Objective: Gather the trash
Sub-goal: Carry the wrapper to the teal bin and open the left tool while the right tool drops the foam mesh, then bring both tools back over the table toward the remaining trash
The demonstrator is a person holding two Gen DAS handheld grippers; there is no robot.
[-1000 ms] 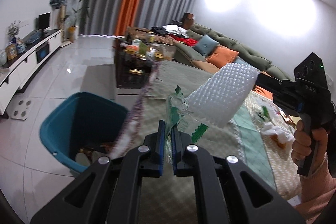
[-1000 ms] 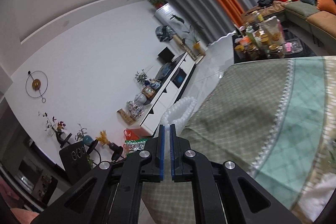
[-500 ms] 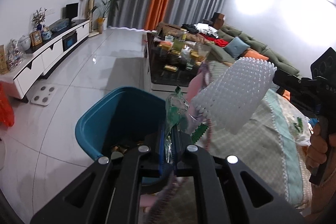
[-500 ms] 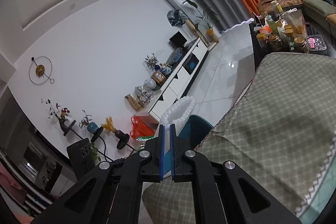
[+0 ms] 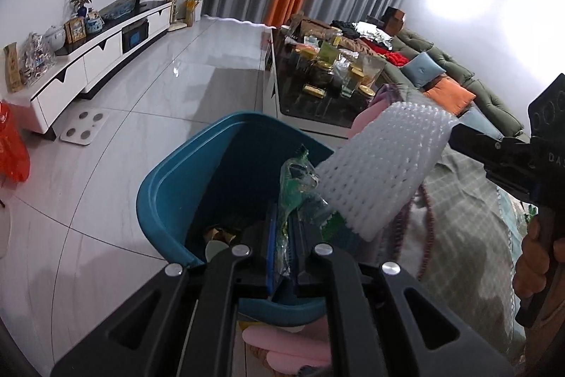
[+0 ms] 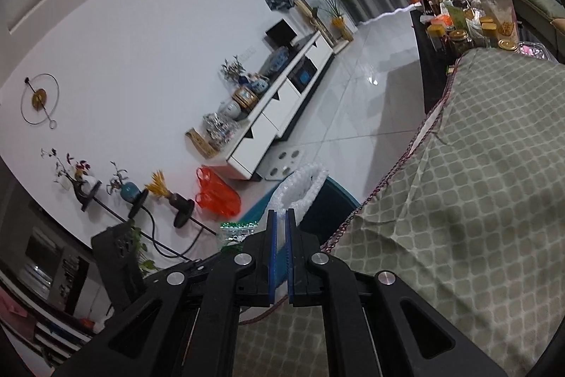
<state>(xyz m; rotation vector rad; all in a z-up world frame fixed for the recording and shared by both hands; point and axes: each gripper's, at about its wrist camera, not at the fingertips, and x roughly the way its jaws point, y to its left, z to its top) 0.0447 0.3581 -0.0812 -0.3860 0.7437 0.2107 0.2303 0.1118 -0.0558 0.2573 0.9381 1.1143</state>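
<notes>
My left gripper (image 5: 282, 232) is shut on a crumpled clear-and-green plastic wrapper (image 5: 295, 186), held over the open blue trash bin (image 5: 166, 196). The bin holds some scraps at its bottom. My right gripper (image 6: 280, 218) is shut on a white foam fruit net (image 6: 302, 186); in the left wrist view that foam net (image 5: 381, 168) hangs just right of the wrapper, above the bin's right side. A hand (image 5: 536, 257) grips the right gripper's handle. In the right wrist view the blue bin (image 6: 332, 196) shows just beyond the net, beside the table's edge.
A table under a green patterned cloth (image 6: 476, 182) stands right of the bin. Behind it is a dark coffee table (image 5: 317, 83) crowded with jars, then a green sofa (image 5: 459, 83). A white TV cabinet (image 5: 88, 59), a floor scale (image 5: 83, 126) and an orange bag (image 6: 217, 193) lie left. Pink slippers (image 5: 282, 345) sit below the bin.
Both grippers swung left from over the table to above the blue bin and dipped lower, each keeping its trash. The bin now lies directly under the left gripper.
</notes>
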